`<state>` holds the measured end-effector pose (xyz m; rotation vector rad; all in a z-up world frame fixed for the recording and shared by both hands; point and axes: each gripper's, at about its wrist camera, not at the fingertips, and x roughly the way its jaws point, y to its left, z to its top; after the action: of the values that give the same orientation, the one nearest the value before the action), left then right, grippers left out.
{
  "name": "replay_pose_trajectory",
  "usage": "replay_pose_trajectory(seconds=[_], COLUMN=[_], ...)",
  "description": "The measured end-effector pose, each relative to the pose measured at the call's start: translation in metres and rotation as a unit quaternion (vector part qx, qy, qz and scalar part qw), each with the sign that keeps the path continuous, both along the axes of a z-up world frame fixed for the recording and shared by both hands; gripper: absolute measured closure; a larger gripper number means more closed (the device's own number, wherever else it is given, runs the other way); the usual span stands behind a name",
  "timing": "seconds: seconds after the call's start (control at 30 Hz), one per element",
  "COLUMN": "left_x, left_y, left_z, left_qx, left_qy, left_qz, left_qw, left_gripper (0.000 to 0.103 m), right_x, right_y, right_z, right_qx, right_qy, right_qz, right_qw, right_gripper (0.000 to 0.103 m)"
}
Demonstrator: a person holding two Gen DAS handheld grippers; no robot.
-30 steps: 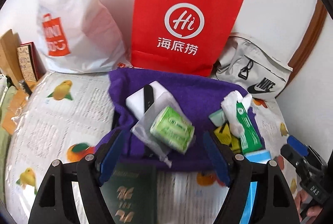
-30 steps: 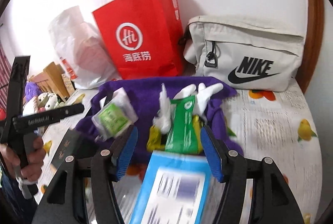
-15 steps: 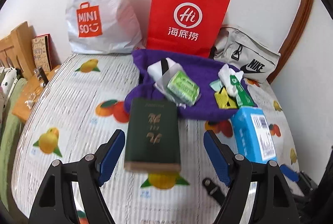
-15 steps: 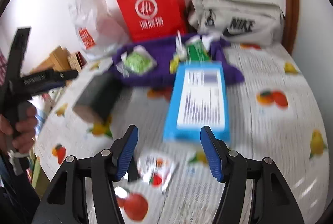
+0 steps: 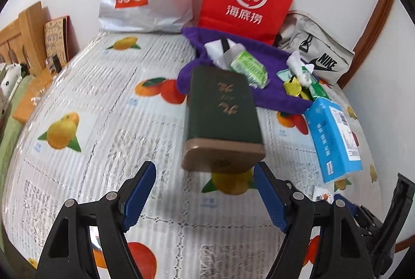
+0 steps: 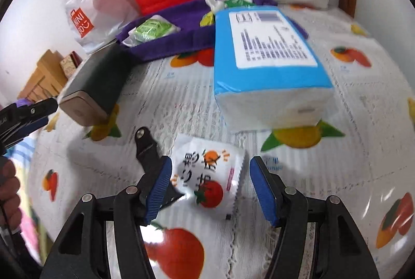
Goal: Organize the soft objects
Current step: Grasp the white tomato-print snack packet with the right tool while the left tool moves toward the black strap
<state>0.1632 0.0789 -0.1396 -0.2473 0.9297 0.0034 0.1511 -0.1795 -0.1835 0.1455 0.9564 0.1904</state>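
The right claw stands wide and empty, its blue pads either side of a small white snack sachet lying flat on the fruit-print desk. Just beyond the sachet lies the blue tissue pack, and beyond that the purple cloth with a green wipes packet on it. The left claw is also wide and empty, just short of the dark green box, to the left of the tissue pack. The sachet looks light, crinkly and slippery; pinching it across the middle should work. The tissue pack looks soft and squashy, best gripped across its narrow sides.
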Motion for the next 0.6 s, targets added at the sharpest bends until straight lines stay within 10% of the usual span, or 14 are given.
replay_pose_trajectory(seconds=[0.37, 0.6], left_x=[-0.006, -0.020], left_y=[0.015, 0.022], left_z=[-0.010, -0.011], left_qx=[-0.019, -0.025], left_qy=[0.004, 0.006], left_qz=[0.000, 0.013], left_qw=[0.9998, 0.9996], left_gripper=[0.027, 0.027], right_x=[0.000, -0.006], right_y=[0.025, 0.025], right_z=[-0.007, -0.007], right_qx=[-0.067, -0.084], right_qy=[-0.018, -0.038], right_qz=[-0.018, -0.005], right_qw=[0.997, 0.996], right_gripper=[0.036, 0.069])
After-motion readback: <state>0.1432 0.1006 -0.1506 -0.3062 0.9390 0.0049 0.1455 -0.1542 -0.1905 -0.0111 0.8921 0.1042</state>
